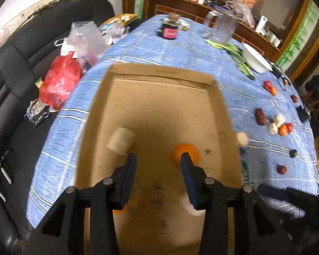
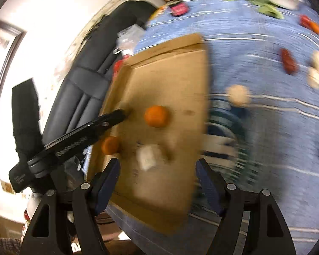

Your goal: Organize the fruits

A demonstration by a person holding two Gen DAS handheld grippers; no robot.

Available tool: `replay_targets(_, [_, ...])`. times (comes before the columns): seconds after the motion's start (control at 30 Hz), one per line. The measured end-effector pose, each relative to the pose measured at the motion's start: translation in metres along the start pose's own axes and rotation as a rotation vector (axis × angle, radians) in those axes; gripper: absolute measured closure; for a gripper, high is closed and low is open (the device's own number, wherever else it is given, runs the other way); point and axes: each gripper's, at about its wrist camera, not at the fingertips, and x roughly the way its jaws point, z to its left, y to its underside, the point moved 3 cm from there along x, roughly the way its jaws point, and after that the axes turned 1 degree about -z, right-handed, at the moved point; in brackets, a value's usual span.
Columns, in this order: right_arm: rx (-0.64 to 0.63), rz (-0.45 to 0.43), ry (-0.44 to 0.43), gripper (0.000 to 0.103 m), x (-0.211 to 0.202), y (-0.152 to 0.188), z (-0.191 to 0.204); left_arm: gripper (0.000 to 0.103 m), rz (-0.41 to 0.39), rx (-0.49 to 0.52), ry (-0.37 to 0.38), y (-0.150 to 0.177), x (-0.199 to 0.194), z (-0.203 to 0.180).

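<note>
Fruits sit partly sorted: an orange (image 1: 186,154) and a pale piece (image 1: 121,140) lie in the cardboard box (image 1: 159,72), more wait at right on the table (image 1: 234,80). The left gripper (image 1: 158,161) hangs over the box, jaws parted and empty; the right gripper (image 2: 157,167) gapes wide, nothing held. Best swing it right, straddle one loose fruit, squeeze gently.

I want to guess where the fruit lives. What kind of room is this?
Probably a lived-in home dining room: a table with a blue cloth, a black sofa beside it, and a wooden sideboard crowded with household things.
</note>
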Motion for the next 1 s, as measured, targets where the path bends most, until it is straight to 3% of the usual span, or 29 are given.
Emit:
replay_targets(0.17, [0.099,-0.103,0.115,0.025,-0.08,-0.007,-0.081,0.062,-0.002,0.04,0.051,0.003,-0.002,-0.046])
replay_targets(0.3, [0.159,-0.199,0.261,0.025,-0.157,-0.023,-0.146,0.062,-0.002,0.069,0.088,0.002,-0.001,-0.08])
replay_targets(0.47, [0.107,-0.308,0.51,0.025,-0.263,-0.064,-0.197,0.061,0.002,0.104,0.116,-0.002,0.004,-0.121])
replay_targets(0.6, [0.086,-0.36,0.646,0.013,-0.322,-0.09,-0.223,0.06,0.015,0.121,0.125,-0.003,0.013,-0.147])
replay_targets(0.67, [0.077,-0.364,0.674,0.012,-0.322,-0.089,-0.225,0.059,0.026,0.129,0.129,-0.002,0.018,-0.157])
replay_targets(0.73, [0.063,-0.322,0.646,0.012,-0.3,-0.08,-0.23,0.059,0.041,0.135,0.133,-0.002,0.026,-0.167])
replay_targets(0.83, [0.036,-0.225,0.605,0.014,-0.236,-0.061,-0.229,0.059,0.051,0.147,0.133,-0.004,0.037,-0.178])
replay_targets(0.9, [0.018,-0.168,0.562,0.038,-0.199,-0.051,-0.224,0.059,0.054,0.154,0.127,-0.004,0.044,-0.181])
replay_targets(1.0, [-0.026,-0.133,0.517,0.047,-0.157,-0.039,-0.214,0.059,0.062,0.167,0.103,-0.007,0.058,-0.18])
